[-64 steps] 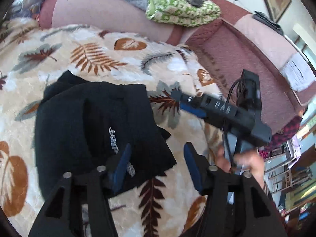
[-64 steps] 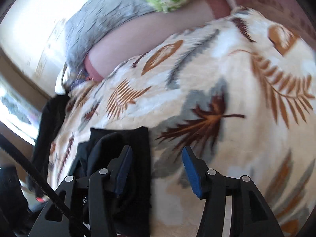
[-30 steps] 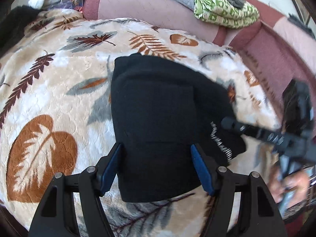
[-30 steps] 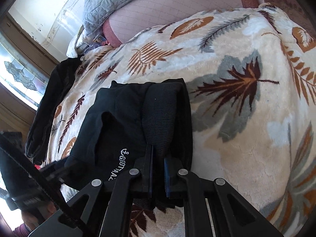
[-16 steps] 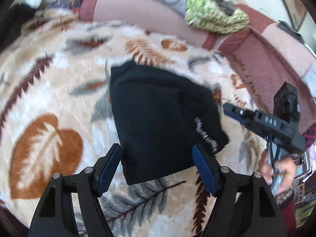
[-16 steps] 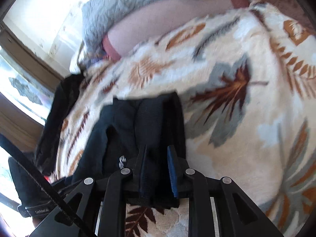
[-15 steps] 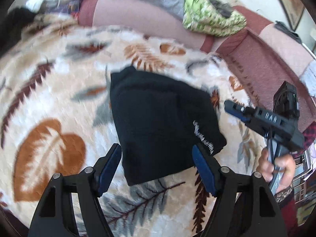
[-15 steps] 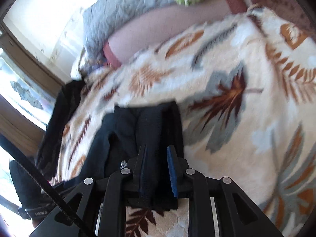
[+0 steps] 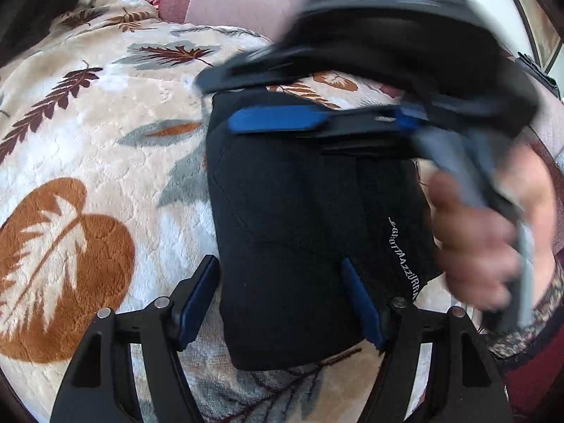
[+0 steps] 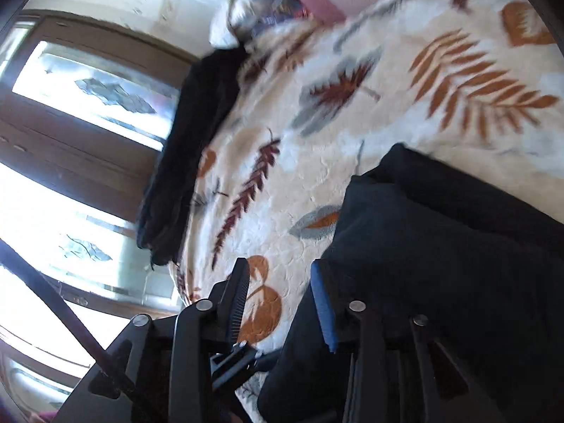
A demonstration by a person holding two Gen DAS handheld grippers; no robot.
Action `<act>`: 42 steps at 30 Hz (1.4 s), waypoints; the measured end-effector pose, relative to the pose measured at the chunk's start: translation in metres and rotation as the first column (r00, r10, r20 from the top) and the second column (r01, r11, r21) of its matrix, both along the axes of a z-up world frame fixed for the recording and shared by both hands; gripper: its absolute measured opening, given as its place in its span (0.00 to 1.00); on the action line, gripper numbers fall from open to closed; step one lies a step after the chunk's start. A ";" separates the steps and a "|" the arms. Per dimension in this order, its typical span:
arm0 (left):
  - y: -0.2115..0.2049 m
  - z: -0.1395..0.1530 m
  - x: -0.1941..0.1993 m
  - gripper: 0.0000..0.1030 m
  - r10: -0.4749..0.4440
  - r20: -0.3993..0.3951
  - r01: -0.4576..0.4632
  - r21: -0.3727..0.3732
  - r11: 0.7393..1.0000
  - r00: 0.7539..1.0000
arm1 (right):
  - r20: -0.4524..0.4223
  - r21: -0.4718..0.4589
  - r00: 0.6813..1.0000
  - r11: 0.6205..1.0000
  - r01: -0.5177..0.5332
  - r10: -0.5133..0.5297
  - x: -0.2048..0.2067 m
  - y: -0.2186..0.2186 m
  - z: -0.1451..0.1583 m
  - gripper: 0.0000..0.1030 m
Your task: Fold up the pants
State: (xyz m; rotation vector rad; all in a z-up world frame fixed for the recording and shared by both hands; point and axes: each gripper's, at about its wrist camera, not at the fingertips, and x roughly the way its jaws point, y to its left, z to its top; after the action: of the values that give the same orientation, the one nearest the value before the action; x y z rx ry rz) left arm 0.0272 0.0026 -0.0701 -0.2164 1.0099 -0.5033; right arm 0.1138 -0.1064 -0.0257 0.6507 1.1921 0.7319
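Note:
The black pants (image 9: 310,232) lie folded into a compact rectangle on the leaf-print blanket (image 9: 105,162), white lettering along their right edge. My left gripper (image 9: 282,299) is open, its blue-padded fingers straddling the near edge of the bundle just above it. My right gripper (image 9: 261,102) is blurred, open and empty, reaching leftward over the far edge of the pants. In the right wrist view the right gripper (image 10: 282,289) is open over the blanket beside the pants (image 10: 440,246).
A second dark garment (image 10: 190,148) lies along the blanket's far edge by the windows (image 10: 70,77). A pink sofa back (image 9: 239,3) with a grey quilt runs behind the blanket.
My right gripper has let go of the pants' edge, opened, and swung across over the bundle toward the left. My left gripper has moved in closer to the near edge.

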 end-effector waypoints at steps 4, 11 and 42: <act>0.003 -0.002 -0.002 0.69 0.004 0.017 -0.004 -0.012 1.000 1.000 | -0.065 -0.158 0.995 0.985 0.064 -0.075 0.042 0.009 -0.033 0.30; 0.003 0.001 -0.006 0.70 -0.028 0.031 0.028 -0.003 1.000 0.999 | 0.145 -0.487 0.945 0.810 0.327 -0.294 0.060 -0.032 -0.010 0.38; -0.005 -0.008 0.102 0.96 -0.148 -0.185 0.104 -0.227 0.968 0.971 | 0.036 -0.062 0.912 0.910 0.410 -0.409 -0.092 -0.129 -0.041 0.77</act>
State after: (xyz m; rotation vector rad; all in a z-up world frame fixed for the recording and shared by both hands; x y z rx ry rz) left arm 0.1293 -0.0021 -0.0776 -0.4052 1.1713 -0.7202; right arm 0.0219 -0.2358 -0.0670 0.8023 1.0089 0.3404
